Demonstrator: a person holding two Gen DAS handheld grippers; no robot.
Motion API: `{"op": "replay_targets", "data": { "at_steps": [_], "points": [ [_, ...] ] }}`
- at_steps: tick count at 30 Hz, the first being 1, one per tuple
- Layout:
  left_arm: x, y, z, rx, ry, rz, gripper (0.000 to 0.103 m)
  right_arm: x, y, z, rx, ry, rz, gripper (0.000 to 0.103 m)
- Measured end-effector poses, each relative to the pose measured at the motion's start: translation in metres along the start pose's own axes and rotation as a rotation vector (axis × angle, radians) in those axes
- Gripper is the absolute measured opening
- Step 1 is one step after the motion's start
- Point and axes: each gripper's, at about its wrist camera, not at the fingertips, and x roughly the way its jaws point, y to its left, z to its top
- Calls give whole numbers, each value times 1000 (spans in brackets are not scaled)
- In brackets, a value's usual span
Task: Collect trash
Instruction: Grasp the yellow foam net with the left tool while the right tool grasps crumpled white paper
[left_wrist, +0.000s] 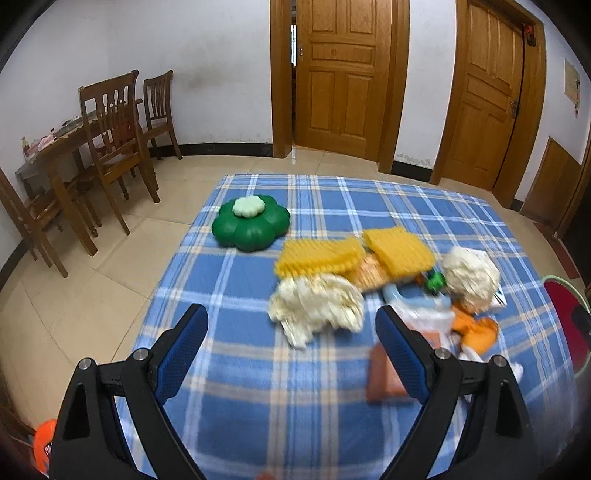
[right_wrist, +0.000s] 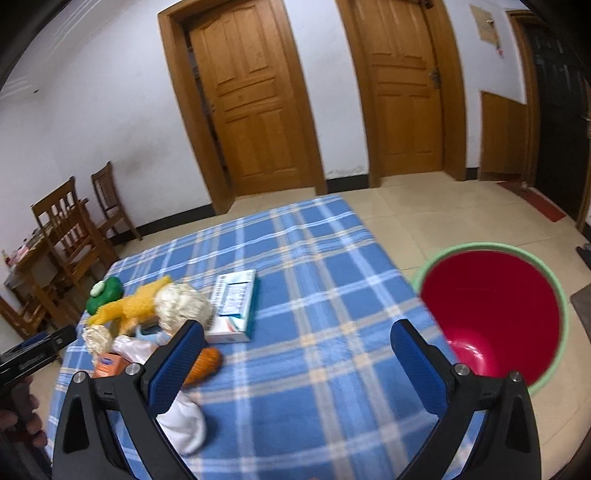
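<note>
A heap of trash lies on the blue plaid tablecloth (left_wrist: 240, 387): two crumpled white paper wads (left_wrist: 317, 306) (left_wrist: 469, 277), yellow sponge-like pieces (left_wrist: 317, 256), a small orange box (left_wrist: 384, 376), a white plastic bag (left_wrist: 424, 317) and an orange piece (left_wrist: 476, 328). My left gripper (left_wrist: 291, 332) hangs open just before the nearer wad, holding nothing. In the right wrist view my right gripper (right_wrist: 297, 339) is open and empty above bare cloth (right_wrist: 314, 295). To its left lie a white and teal carton (right_wrist: 236, 306), a paper wad (right_wrist: 181, 302) and a white sock-like thing (right_wrist: 184, 424). A red bin (right_wrist: 491, 295) with a green rim stands on the floor to its right.
A green flower-shaped container (left_wrist: 251, 221) sits at the table's far left. Wooden chairs (left_wrist: 110, 147) and a dining table stand by the left wall. Two wooden doors (left_wrist: 343, 74) are behind. The left gripper (right_wrist: 37, 350) and a hand show at the right wrist view's left edge.
</note>
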Motion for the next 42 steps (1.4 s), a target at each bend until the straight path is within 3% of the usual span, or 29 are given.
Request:
{"op": "replay_targets", "data": {
  "at_steps": [4,6,11,13,17,22,24,25,30,31,33,42],
  "points": [
    [17,-1,18,41,8,-12,91,20,21,7,-72,29,-25,103],
    [26,-3,25,62,11,-14,86,29,33,10,-99,51,-19,103],
    [52,-12,36,119,48,-82,85,42,49,18,-87,86,3,103],
    [59,-17,39,151,53,-103,74,44,54,20,-73,88,25,103],
    [78,-24,41,185,94,-147,62,55,66,25,-86,115,46,103],
    [95,-18,46,140,131,-231,28,64,82,25,-116,121,74,103],
    [94,-17,48,135,120,-260,15,68,90,24,-151,115,70,94],
    [94,-17,48,136,115,-272,13,69,93,24,-164,114,68,90],
    [85,-20,49,129,91,-316,11,80,96,23,-158,142,100,52],
    [82,-20,49,125,84,-323,11,81,95,22,-148,143,111,48],
    [75,-19,50,108,72,-339,11,80,92,23,-136,142,128,43],
    [34,-18,56,47,22,-386,11,43,81,31,-113,66,168,42]
  ]
}}
